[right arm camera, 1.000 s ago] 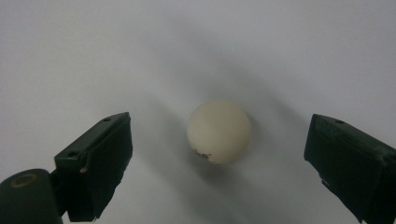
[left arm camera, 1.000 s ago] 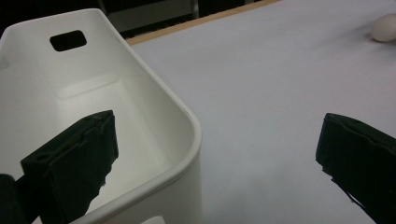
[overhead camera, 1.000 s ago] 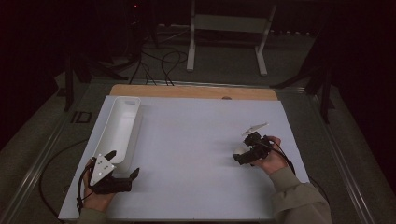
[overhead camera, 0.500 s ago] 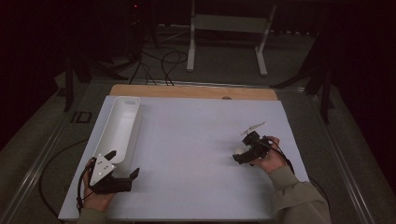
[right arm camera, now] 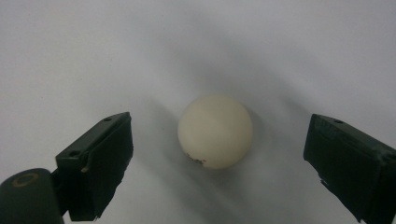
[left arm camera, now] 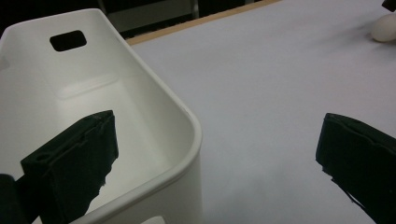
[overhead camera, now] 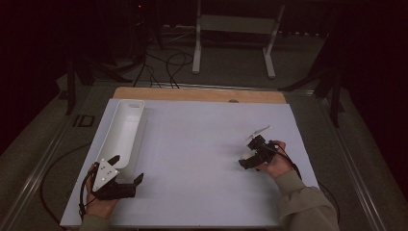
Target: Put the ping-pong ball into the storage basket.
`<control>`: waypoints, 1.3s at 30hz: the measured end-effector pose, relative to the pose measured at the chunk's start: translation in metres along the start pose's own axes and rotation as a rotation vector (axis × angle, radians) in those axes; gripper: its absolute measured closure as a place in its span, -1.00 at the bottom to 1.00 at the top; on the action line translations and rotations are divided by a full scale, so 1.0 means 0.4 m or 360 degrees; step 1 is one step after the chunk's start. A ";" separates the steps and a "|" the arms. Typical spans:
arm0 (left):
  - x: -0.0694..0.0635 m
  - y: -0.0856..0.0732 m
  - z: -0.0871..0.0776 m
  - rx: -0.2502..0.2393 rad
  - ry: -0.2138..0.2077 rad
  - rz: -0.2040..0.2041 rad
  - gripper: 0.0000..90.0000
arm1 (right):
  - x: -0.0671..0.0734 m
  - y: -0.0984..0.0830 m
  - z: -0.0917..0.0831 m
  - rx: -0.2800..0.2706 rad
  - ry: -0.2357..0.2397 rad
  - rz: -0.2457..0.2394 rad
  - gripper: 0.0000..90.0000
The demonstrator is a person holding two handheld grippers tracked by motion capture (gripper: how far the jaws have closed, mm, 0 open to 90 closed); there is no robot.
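A cream ball [right arm camera: 215, 131] with a small dark mark lies on the white table top, between the wide-apart jaws of my right gripper [right arm camera: 219, 135]; neither jaw touches it. From above, that right gripper [overhead camera: 248, 161] points down at the table's right side and covers the ball. My left gripper [overhead camera: 126, 169] is open at the near left. In the left gripper view, the left gripper [left arm camera: 217, 126] straddles the near corner of a long white bin [left arm camera: 154, 98], one jaw over the bin's inside and one over the table. The ball [left arm camera: 385, 28] shows far off at the upper right.
The white bin [overhead camera: 122, 132] runs along the table's left edge, with a handle slot [left arm camera: 68, 40] in its far wall. A wooden strip [overhead camera: 197, 94] borders the table's far side. Cables and a metal stand [overhead camera: 233, 29] are on the floor behind.
My right gripper has edged slightly toward the near left, over the ball. The left gripper and the bin have stayed put.
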State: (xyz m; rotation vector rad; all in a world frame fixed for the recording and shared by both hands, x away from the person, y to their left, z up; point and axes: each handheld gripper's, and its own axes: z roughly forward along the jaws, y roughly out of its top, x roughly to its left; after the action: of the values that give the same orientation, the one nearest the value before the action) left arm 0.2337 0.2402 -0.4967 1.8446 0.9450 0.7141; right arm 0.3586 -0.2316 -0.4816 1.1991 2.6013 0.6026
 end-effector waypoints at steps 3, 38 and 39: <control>0.000 0.000 0.000 0.0000 0.0000 0.0000 -1.00 | 0.000 0.001 0.003 0.0009 -0.0002 0.0000 -0.82; 0.000 0.000 0.000 0.0000 0.0000 0.0002 -1.00 | 0.010 0.011 0.029 0.0109 -0.0047 -0.0006 0.11; 0.000 0.000 0.000 -0.0001 0.0000 0.0001 -1.00 | 0.011 0.010 0.028 0.0109 -0.0055 -0.0011 0.11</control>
State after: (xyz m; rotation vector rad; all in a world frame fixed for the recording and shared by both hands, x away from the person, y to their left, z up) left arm 0.2336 0.2401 -0.4968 1.8448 0.9440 0.7147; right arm 0.3625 -0.2227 -0.4899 1.2091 2.6155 0.4911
